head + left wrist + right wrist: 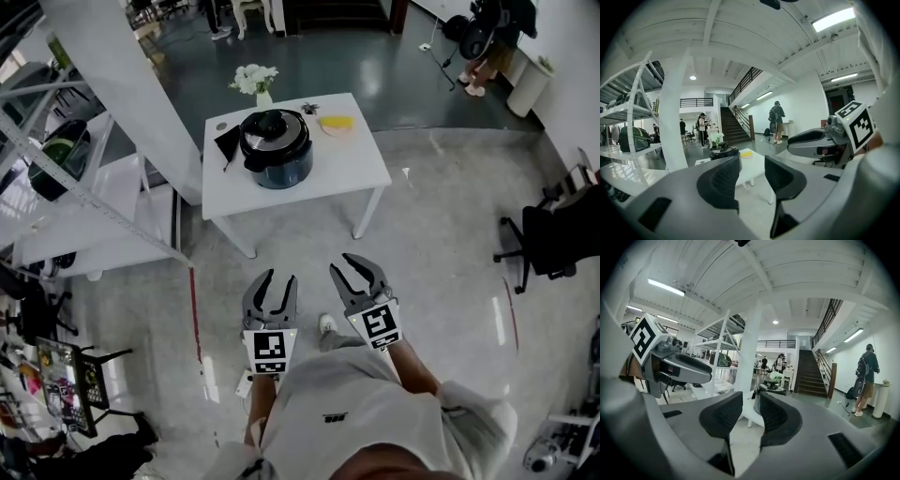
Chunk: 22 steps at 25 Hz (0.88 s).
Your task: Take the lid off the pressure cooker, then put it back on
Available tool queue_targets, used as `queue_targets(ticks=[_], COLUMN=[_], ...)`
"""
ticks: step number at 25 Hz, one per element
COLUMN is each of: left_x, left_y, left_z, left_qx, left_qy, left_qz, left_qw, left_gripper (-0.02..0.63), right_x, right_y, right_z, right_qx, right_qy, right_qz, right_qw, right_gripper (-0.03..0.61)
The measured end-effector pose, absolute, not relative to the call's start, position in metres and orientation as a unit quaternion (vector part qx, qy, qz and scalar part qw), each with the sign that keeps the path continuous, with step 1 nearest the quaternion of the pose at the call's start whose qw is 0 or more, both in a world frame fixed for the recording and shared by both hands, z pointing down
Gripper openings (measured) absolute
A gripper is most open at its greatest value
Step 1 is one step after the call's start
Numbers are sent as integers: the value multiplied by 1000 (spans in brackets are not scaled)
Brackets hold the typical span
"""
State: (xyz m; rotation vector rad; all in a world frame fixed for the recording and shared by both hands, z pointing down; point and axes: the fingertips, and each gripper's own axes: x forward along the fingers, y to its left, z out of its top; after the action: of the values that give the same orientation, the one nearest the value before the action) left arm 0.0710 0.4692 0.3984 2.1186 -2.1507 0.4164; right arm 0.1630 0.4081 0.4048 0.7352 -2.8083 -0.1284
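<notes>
The left gripper (279, 276) and right gripper (339, 262) hover at lower centre, fingers slightly apart and empty, below the lidded pressure cooker (275, 148) on the table (356, 159).

Big bright hall, pale and shiny underfoot.
Glossy grey floor (441, 244) ran out to a white table (361, 159), a white column (122, 84) stood by metal shelving (56, 169), a black office chair (553, 239) sat off right, and a dark staircase (736, 131) climbed under strip lights (833, 19).
</notes>
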Motion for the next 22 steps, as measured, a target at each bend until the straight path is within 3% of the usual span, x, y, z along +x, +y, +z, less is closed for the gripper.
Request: queue_targets(ticks=[22], left_x=[33], left_y=[327], left_z=[402], left_qx=[680], left_qy=[-718], left_qz=[145], left_qw=[45], left_gripper=[183], right_x=[121], right_y=[267], right_z=[416], right_qx=[225], right_qy=[-966], right_qz=[-31], right_qw=[126], right_gripper=[110])
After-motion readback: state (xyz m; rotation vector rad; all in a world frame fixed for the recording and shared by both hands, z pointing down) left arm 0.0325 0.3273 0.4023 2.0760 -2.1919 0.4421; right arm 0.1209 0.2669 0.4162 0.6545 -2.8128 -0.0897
